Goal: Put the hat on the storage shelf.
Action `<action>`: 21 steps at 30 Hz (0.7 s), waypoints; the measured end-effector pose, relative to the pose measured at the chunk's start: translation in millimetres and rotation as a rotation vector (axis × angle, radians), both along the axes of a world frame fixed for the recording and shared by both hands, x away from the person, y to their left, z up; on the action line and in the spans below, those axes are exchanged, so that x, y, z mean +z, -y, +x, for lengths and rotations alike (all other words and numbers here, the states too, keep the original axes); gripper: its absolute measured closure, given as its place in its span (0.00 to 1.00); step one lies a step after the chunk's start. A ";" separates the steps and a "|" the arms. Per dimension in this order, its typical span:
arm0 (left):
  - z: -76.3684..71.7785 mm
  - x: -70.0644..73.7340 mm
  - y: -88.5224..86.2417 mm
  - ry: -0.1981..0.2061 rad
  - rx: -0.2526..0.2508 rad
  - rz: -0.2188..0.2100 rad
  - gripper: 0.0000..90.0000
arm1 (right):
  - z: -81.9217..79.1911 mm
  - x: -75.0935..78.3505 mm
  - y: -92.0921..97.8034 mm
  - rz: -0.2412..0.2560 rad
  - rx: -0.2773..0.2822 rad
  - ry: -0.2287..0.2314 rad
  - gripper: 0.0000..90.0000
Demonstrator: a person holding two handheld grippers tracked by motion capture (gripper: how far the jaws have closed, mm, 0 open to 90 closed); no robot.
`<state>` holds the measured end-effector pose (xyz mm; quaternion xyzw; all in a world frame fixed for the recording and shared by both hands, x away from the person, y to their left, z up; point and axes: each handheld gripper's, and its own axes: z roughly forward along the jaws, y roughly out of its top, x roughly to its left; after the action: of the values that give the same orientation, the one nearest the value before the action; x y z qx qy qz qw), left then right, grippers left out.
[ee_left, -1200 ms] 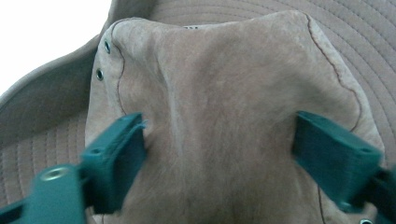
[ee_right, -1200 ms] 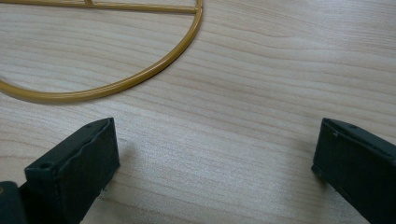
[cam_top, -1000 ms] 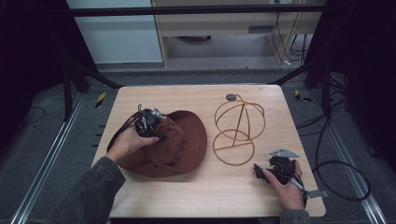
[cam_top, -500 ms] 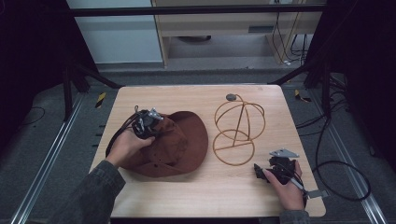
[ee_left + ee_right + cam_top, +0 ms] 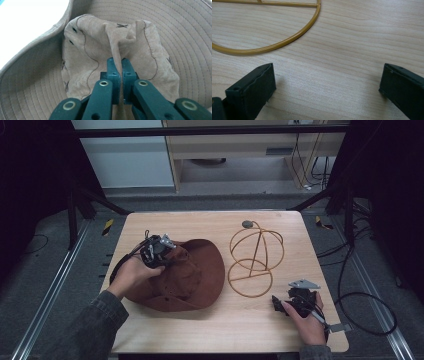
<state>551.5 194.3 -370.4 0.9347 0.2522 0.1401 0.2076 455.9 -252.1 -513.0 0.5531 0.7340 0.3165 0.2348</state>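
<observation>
The left gripper is pinching a crown fold of the brown suede wide-brimmed hat; the right gripper is resting with its 2 jaws spread beside the gold wire hat stand.

The left gripper has its two jaws squeezed together, with a fold of brown cloth pinched between them. The left hand wraps around the gripper from behind, and a grey sleeve trails back from the wrist. The right gripper has its jaws spread wide, with nothing between them, low over the counter. The right hand holds it from behind, with the grey plate on top and the cable trailing off behind.
</observation>
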 end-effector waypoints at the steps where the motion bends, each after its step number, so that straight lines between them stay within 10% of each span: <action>1: 0.0 0.0 0.0 0.000 0.000 0.000 0.98 | 0.0 0.0 0.0 0.000 0.000 0.000 0.00; 21: -42.8 75.0 -15.9 0.105 -0.073 -0.040 0.98 | 0.0 0.0 0.0 0.000 -0.001 0.000 0.00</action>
<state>508.7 210.2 -295.4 0.9303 0.2096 0.1760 0.2441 455.9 -252.0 -513.0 0.5534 0.7337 0.3165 0.2349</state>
